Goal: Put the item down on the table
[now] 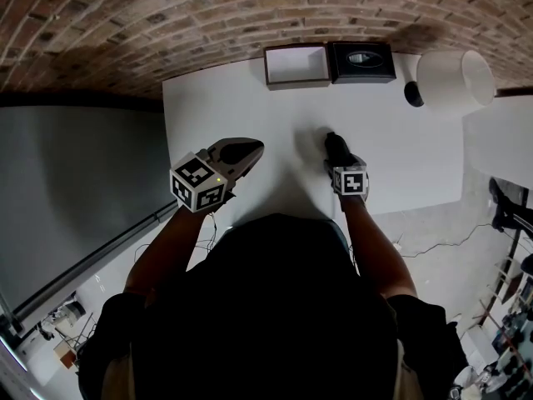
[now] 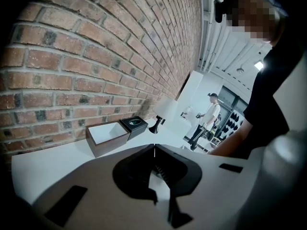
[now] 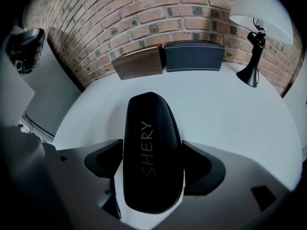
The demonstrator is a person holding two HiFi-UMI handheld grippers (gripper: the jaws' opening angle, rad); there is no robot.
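A brick wall (image 1: 250,23) is seen along the far edge of a white surface (image 1: 250,115), which fills the middle of the head view. At the far right corner of the surface a lamp (image 1: 454,77) with a white shade on a black stem is seen. Against the wall, two boxes are set side by side and touching: an open brown box (image 1: 296,65) with a pale inside, and a black box (image 1: 362,61) just to its right.

The left gripper (image 2: 154,150) is held over the near left part of the surface. Its jaws are pressed together with nothing between them.

The right gripper (image 1: 340,161) is held low over the near middle of the surface, well apart from the boxes. Its jaws are spread wide. A black oblong case (image 3: 152,147), lettered "SHERY" along its top, lies lengthwise between them, pointing toward the wall. Thin slivers of white surface are seen between the case and each jaw. The case appears to rest on the surface.
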